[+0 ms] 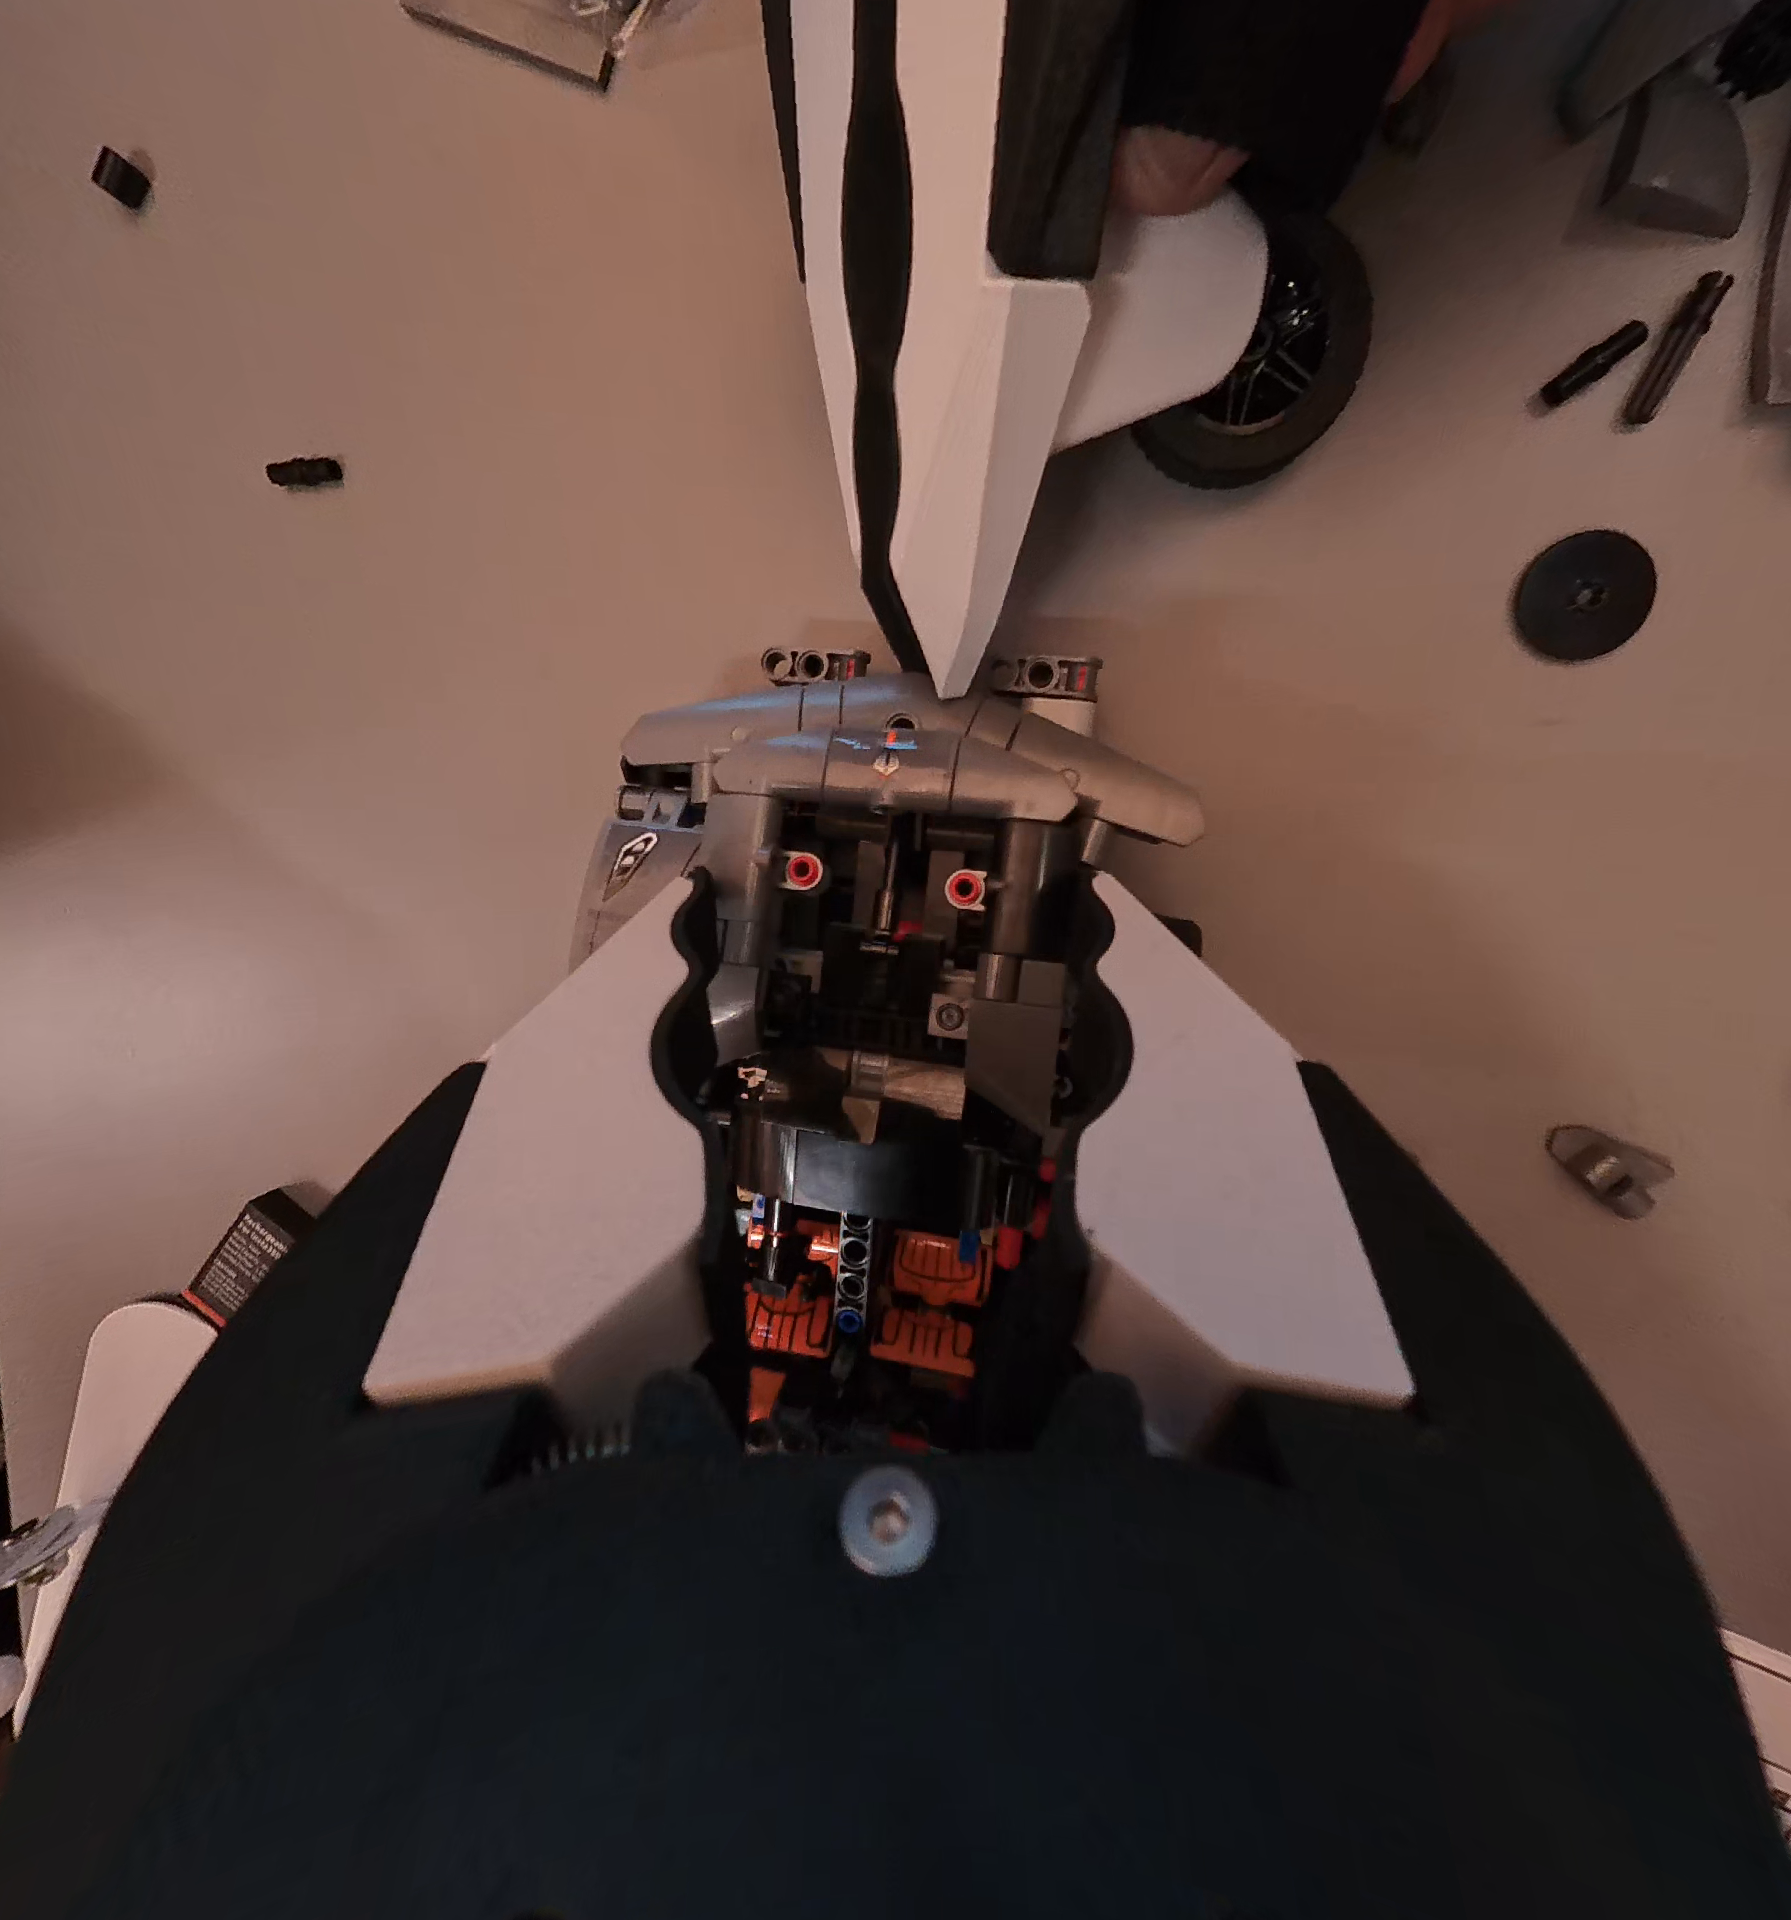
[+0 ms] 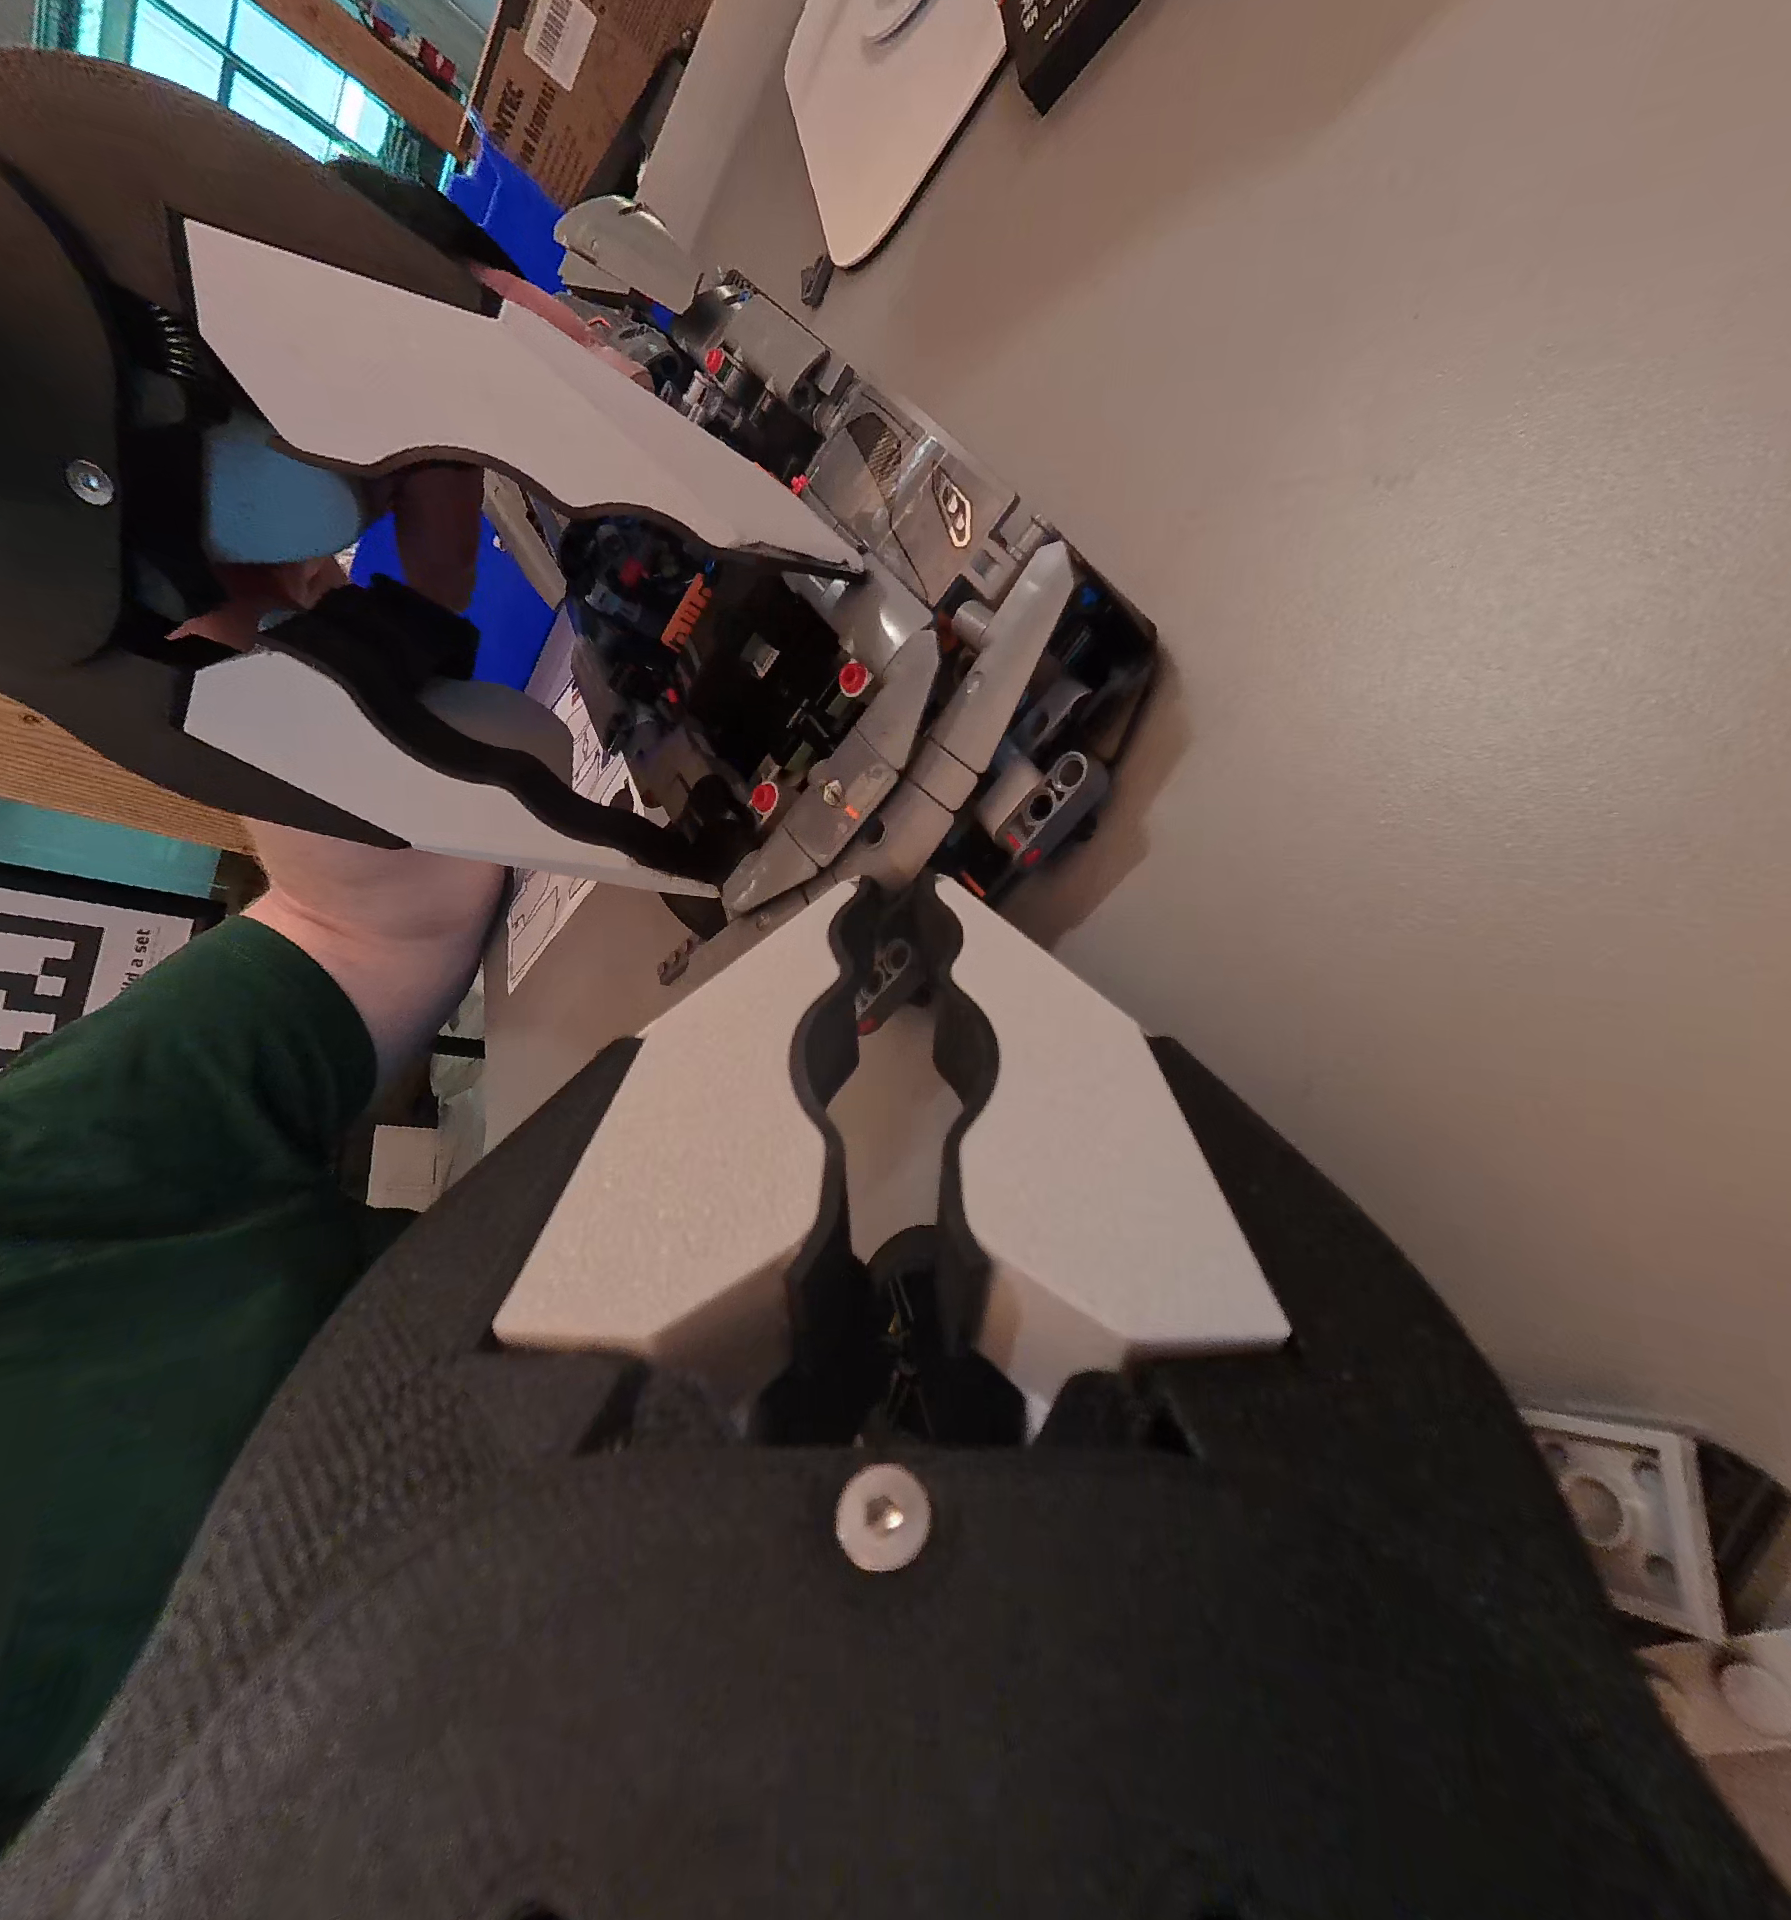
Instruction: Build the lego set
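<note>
A half-built lego car (image 1: 901, 790), grey-bodied with black inner parts, red pins and orange seats, is clamped between my left gripper's (image 1: 896, 883) fingers and held over the table. It also shows in the right wrist view (image 2: 870, 623), with the left gripper (image 2: 787, 727) around it. My right gripper (image 1: 938, 675) comes in from above, jaws closed, its tip touching the edge of the car's grey end panel between two grey hole connectors. In its own view the right gripper (image 2: 896, 894) meets that panel edge, and one connector (image 2: 880, 977) shows through the gap behind its pads.
Loose parts lie on the table at the right: a black wheel (image 1: 1275, 364), a black disc (image 1: 1585, 594), dark axles (image 1: 1639, 358), grey panels (image 1: 1680, 156) and a small grey piece (image 1: 1608, 1169). Two small black pieces (image 1: 304, 473) lie at left. White bricks (image 2: 1618, 1517) sit near my right gripper. A green sleeve (image 2: 143, 1143) is at left. Tip to tip, the grippers are about 4 cm apart.
</note>
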Demonstrator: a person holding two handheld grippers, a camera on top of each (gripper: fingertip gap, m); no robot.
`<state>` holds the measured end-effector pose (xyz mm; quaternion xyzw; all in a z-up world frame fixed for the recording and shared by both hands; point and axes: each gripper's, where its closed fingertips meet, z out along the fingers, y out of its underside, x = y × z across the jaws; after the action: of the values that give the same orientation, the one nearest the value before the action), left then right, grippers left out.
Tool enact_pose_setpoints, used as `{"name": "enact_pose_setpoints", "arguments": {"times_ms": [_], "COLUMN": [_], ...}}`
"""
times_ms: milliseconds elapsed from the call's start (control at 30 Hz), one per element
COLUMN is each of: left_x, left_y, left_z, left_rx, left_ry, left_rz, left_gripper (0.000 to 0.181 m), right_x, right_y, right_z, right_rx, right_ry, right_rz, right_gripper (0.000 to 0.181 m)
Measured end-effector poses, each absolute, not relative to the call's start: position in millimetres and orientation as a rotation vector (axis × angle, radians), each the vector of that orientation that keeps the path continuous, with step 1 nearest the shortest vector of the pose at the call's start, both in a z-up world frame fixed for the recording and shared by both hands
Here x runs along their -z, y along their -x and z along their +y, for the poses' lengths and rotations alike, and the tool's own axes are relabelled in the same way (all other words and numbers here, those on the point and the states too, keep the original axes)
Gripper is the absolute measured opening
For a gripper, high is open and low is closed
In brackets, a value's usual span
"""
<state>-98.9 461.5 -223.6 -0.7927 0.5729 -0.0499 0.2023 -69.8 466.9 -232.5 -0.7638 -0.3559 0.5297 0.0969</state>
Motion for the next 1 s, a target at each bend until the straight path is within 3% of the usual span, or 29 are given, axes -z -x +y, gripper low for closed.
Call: {"name": "enact_pose_setpoints", "arguments": {"times_ms": [367,567,833,1000], "left_x": [184.3,149.0,150.3,165.9], "left_y": [122.1,183.9,251.6,265.5], "left_z": [465.5,442.5,392.8,372.5], "left_rx": [0.117,-0.031,-0.063,-0.336], "left_ry": [2.202,2.245,2.322,2.223], "left_rz": [1.501,1.417,1.136,1.15], "left_gripper": [0.072,0.072,0.077,0.075], "right_x": [217.0,215.5,217.4,218.3], "right_y": [61.6,59.6,61.5,63.5], "right_z": [477.1,478.8,475.5,473.0], "right_rx": [-1.576,-1.58,-1.584,-1.584], "right_ry": [2.211,2.202,2.197,2.196], "right_rz": [-1.007,-0.999,-1.016,-1.03], "right_gripper": [0.007,0.007,0.008,0.008]}}
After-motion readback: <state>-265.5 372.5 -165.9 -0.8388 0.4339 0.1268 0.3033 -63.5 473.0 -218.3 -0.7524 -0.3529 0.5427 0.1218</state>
